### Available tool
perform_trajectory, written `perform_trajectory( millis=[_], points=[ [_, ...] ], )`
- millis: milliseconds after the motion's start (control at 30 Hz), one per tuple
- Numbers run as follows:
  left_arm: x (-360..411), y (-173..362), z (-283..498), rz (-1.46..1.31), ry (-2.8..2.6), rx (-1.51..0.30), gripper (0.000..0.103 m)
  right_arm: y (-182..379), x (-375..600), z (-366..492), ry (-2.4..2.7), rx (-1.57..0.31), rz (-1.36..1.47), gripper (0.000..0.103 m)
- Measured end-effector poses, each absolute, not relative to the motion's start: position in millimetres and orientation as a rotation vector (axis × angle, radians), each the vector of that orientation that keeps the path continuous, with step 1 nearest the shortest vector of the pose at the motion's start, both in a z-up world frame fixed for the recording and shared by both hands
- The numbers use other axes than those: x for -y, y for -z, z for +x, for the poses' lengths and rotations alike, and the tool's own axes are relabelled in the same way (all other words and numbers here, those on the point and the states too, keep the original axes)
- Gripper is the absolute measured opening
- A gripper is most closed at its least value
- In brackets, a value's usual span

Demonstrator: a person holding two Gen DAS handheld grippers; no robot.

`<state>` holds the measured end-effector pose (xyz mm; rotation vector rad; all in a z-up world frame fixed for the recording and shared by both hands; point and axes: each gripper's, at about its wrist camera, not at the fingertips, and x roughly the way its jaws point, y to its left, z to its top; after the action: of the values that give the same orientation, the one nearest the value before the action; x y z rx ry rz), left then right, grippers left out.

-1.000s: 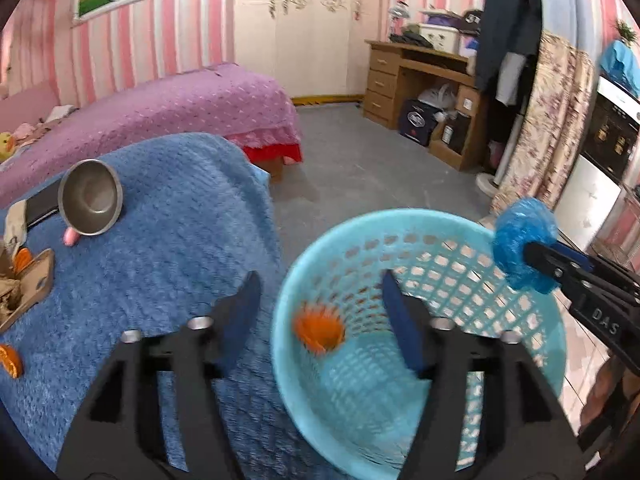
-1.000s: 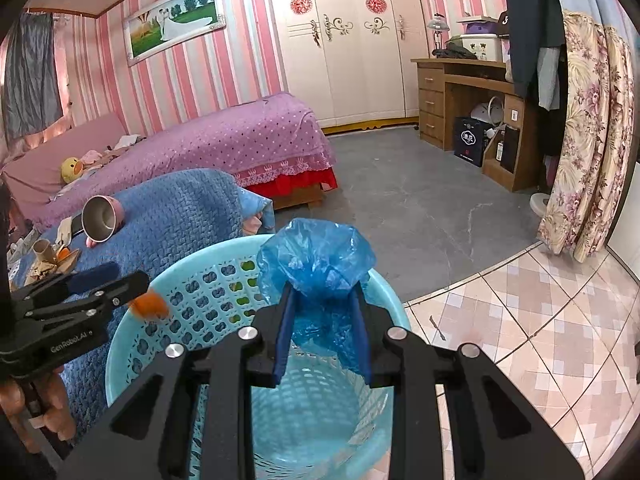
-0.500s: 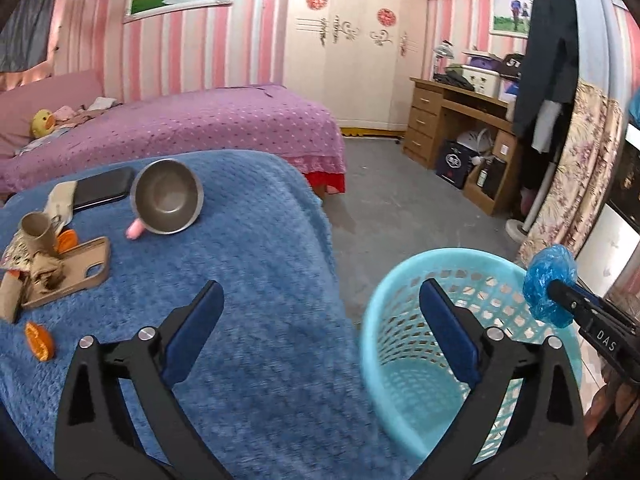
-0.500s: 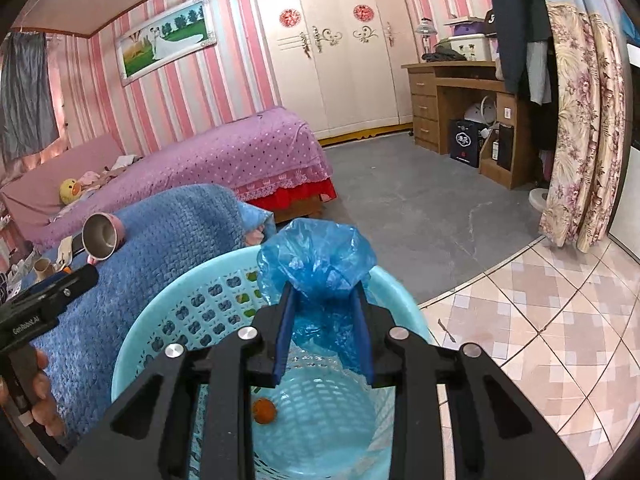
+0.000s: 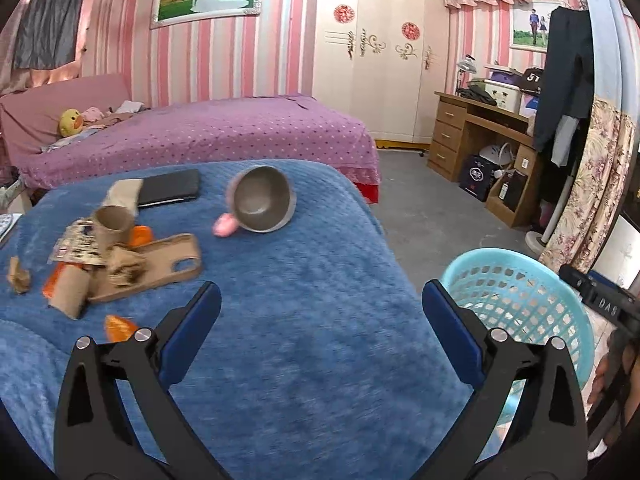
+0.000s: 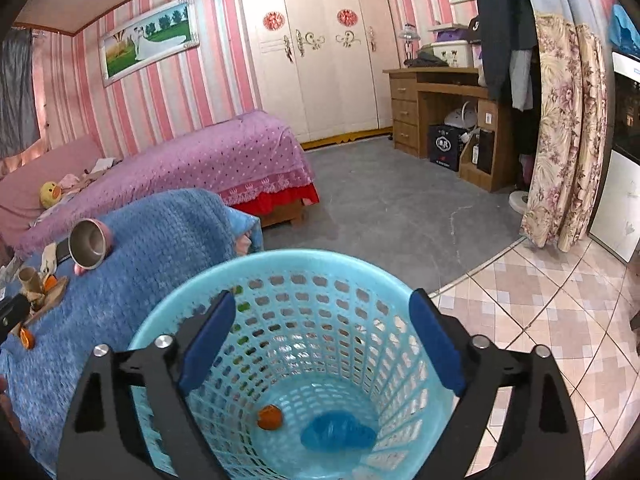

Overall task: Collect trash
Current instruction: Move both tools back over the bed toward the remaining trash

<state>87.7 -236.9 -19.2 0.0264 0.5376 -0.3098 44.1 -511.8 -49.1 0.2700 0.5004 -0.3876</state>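
A: Where does the trash lie from the left hand-held gripper (image 5: 320, 320)?

B: Ahead and to its left, on the blue blanket (image 5: 312, 280). The heap of cardboard tubes and torn paper (image 5: 108, 256) sits around a brown phone case (image 5: 160, 272), with an orange peel (image 5: 118, 327) nearest, just off the left finger. The left hand-held gripper is spread wide with nothing between its pads.

A: And the right one?

B: The right hand-held gripper (image 6: 320, 340) hangs over the mouth of the turquoise basket (image 6: 280, 260). Its jaws have just been opening and are empty. The blue plastic bag (image 6: 338, 432) lies on the basket floor beside another orange peel (image 6: 270, 417).

A: So which hand takes the next piece?

B: The left, I'd judge; it already faces the heap, while the right is well apart from it, across the blanket.

A: How do the pieces lie?

B: One tube (image 5: 114, 224) stands with its open end towards the camera; another (image 5: 68, 294) lies on its side near the blanket's left part, long axis running away and to the right.

A: Room to move?

B: The blanket between gripper and heap is bare. A steel cup (image 5: 262, 200) lies tipped behind, and a dark phone (image 5: 170, 188) beyond the heap; both look like keepers. The basket stands just off the blanket's right edge.
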Motion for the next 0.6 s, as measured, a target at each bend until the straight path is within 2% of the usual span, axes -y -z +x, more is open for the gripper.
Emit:
perform_trajectory(
  millis=[367, 600],
  points=[
    [124, 4, 89, 0.026, 0.199, -0.530, 0.097, 19, 435, 62, 0.334, -0.427, 0.234, 0.093],
    [45, 0, 100, 0.015, 0.098, -0.522, 0.097, 21, 375, 85, 0.270, -0.448, 0.177, 0.093]
  ],
)
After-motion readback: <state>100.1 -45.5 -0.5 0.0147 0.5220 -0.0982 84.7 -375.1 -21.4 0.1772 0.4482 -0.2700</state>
